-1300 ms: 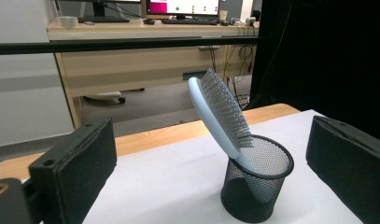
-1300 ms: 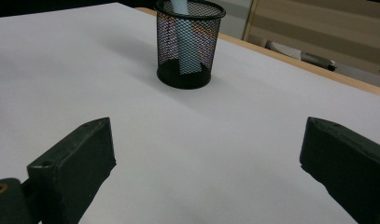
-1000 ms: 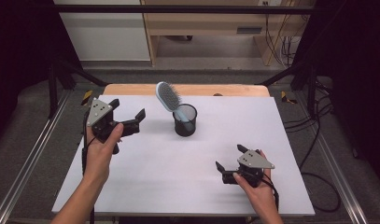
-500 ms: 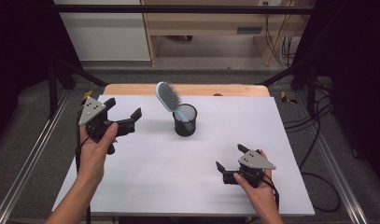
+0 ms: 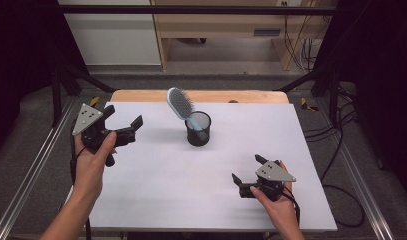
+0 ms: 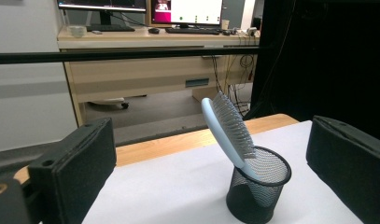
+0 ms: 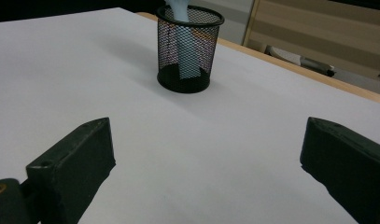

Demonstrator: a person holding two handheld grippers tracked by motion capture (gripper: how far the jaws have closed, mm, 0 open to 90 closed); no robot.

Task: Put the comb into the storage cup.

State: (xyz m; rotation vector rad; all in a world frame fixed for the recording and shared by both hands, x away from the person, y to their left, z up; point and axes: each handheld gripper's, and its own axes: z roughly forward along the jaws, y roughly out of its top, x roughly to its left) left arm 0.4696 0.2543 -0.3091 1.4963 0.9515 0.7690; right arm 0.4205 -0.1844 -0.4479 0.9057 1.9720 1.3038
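- Since a second ago the left gripper (image 5: 124, 121) has drawn back toward the left edge of the table (image 5: 156, 200) and away from the cup; the right gripper (image 5: 248, 171) has stayed put.
- White sheeting covers the table, with a strip of bare wood showing along its far edge.
- Beyond the table stand a pale wooden desk (image 6: 145, 56) carrying monitors and a keyboard, a grey floor with loose cables, and black drapes at both sides.
- A metal rail (image 5: 31, 170) runs along the table's left side.
- Near the middle of the table, toward the far edge, stands a black mesh cup (image 5: 198, 128), upright.
- A light-blue hairbrush (image 5: 180, 103) sits handle-down in the cup, its bristled head leaning out to the left and back.
- The left hand (image 5: 93, 157) holds its gripper lifted above the near-left part of the table, jaws spread wide with nothing between them, aimed toward the cup.
- The right hand (image 5: 273, 202) rests low at the near right, its gripper close to the sheet, jaws likewise wide apart and empty, well apart from the cup.
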